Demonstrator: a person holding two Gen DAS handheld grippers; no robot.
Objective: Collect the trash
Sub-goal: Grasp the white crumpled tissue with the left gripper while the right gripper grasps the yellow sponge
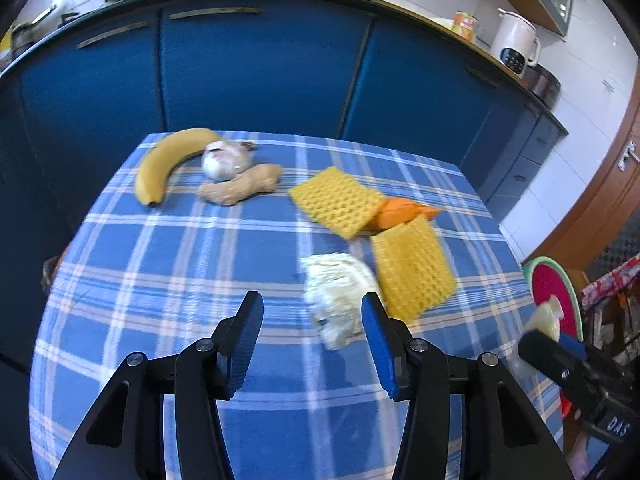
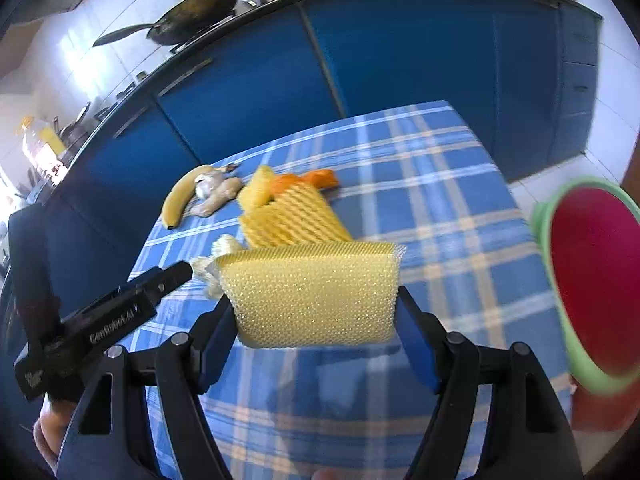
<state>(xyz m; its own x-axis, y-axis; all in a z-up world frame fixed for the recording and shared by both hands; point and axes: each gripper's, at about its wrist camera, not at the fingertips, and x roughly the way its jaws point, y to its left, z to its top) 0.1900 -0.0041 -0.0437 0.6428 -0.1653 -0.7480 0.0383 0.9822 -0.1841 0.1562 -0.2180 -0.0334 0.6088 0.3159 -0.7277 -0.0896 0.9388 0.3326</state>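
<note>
Yellow sponge [image 2: 312,292] gripped by right hand-held gripper [image 2: 316,320]; left hand-held gripper [image 1: 312,344] open; 2 foam nets [image 1: 412,268].

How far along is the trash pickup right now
Nothing visibly binned yet. In hand: the right gripper grips a yellow sponge-like pad near the red bin. Left: white wad ahead of the open left gripper, two foam nets and an orange scrap. Banana, garlic and ginger look like food.
</note>
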